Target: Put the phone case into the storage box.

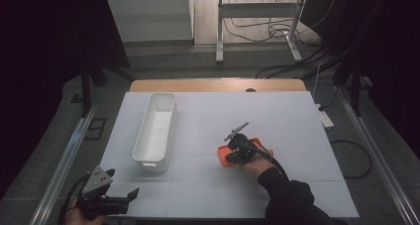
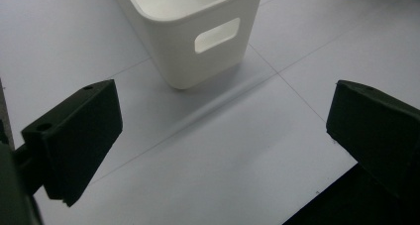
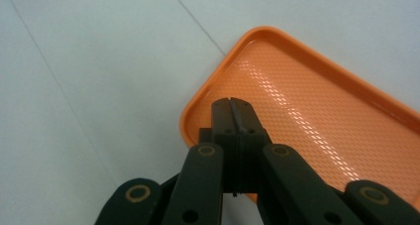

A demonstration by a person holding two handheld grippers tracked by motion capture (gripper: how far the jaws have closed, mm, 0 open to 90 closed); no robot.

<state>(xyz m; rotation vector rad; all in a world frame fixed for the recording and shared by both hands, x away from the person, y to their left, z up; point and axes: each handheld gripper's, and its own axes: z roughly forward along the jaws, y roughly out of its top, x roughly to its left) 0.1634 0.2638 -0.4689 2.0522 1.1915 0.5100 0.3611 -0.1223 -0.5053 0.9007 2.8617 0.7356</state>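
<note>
The orange tray [image 3: 317, 106] lies flat on the white table surface [image 1: 208, 185], right of centre and well apart from the white bin [image 1: 156, 131], which stands lengthwise to the left with its open top upward. In the right gripper view, the right gripper [image 3: 232, 106] has its two black jaws pressed together with nothing between them; the joined tips sit over the tray's patterned floor, just inside the rounded corner and the raised rim nearest the tool. Whether the tips touch the tray floor cannot be told. From the high view, the right gripper [image 1: 238, 148] covers the near-left part of the tray [image 1: 255, 141], with the person's hand and dark sleeve reaching in from the lower right and the grey plate on top tilted up toward the far side. The left gripper [image 1: 131, 195] rests at the near-left corner of the table, well apart from the tray. In the left gripper view its jaws stand spread wide with bare table between them, and the bin's [image 2: 198, 41] end wall with its handle slot stands ahead of them.
</note>
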